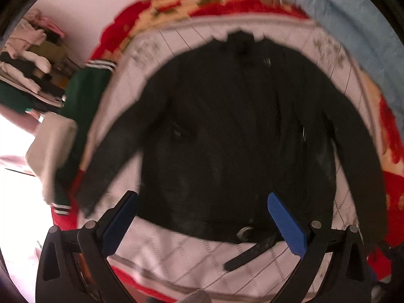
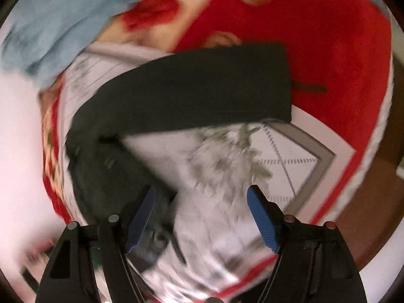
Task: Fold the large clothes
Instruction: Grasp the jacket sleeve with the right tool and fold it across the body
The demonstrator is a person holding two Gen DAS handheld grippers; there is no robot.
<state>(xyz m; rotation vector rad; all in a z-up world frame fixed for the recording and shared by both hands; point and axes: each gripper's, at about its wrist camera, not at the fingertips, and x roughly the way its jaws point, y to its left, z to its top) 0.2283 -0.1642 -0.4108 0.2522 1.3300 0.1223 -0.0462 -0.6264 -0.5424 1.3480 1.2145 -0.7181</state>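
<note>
Lying flat and face up on the white quilted sheet: the black jacket, collar far, hem near, both sleeves spread outward — no fold yet visible, so the task judged barely begun. Left sleeve angled toward the striped green garment; right sleeve stretched out straight, its cuff reaching over the red blanket. Remaining, by this reading: sleeves brought in over the body, then the body folded — all of it.

Left gripper spread wide over the hem, nothing between the blue pads; contact with the cloth not resolvable. Right gripper likewise released and empty, poised above the sheet with the jacket's edge just beside its left pad.

Hard to read: strong motion blur in both views, worst near the right gripper; a dark strap and metal ring at the hem, purpose unclear. Pale blue cloth and a heap of laundry cut off at the frame edge.
</note>
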